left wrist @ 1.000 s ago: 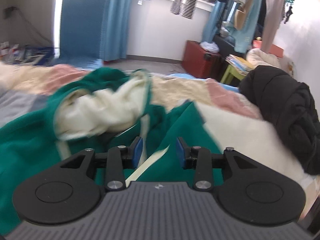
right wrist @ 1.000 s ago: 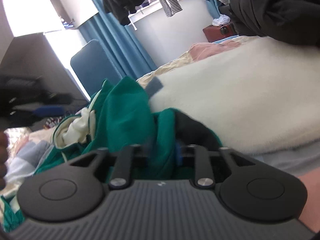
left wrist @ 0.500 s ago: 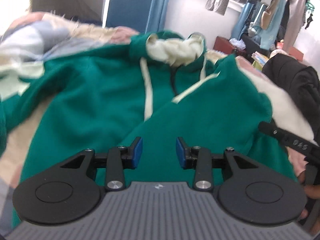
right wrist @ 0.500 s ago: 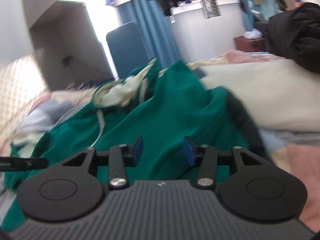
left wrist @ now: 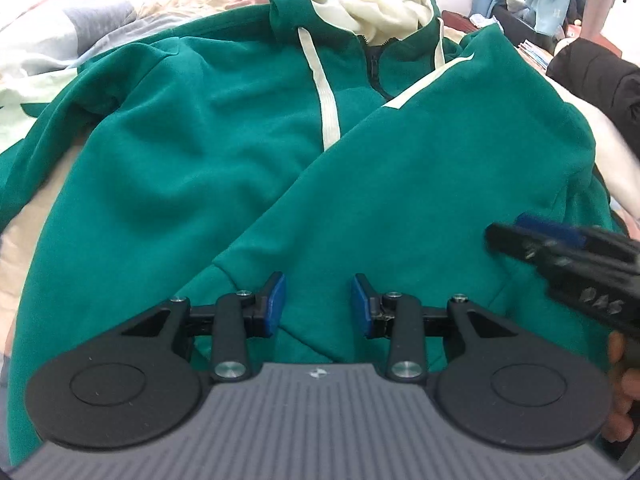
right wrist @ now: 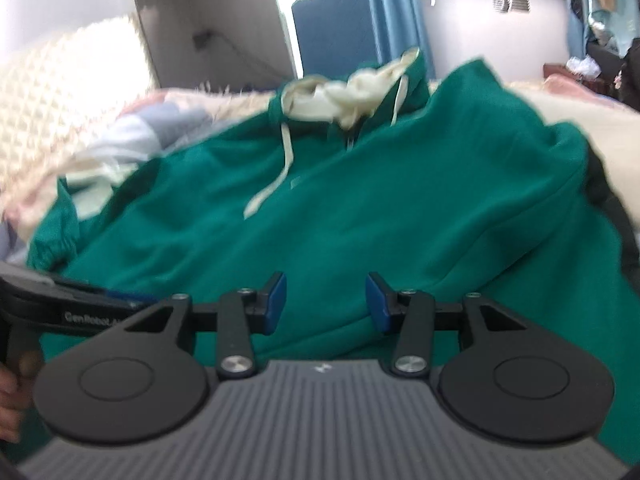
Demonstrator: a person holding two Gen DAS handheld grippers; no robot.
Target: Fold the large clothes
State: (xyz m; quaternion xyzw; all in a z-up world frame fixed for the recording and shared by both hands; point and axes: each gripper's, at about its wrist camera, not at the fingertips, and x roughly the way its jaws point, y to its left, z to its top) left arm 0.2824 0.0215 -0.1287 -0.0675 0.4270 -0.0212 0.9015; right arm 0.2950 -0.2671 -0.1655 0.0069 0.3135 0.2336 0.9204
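Though blurred, hoodie [left wrist: 248, 168] beneath hand-held gripper [left wrist: 318, 300].

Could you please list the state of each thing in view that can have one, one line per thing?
Green hoodie: spread front-up on the bed, one sleeve folded across the chest.
Hood: bunched, cream lining showing.
Zipper: closed where visible.
Left gripper: open, fingers empty, over the hem.
Right gripper: open, nothing held.
Black jacket: heaped beside the hoodie.

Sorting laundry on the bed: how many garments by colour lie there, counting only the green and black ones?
Green: 1, the hoodie
Black: 1, the jacket, at the right edge
Total: 2
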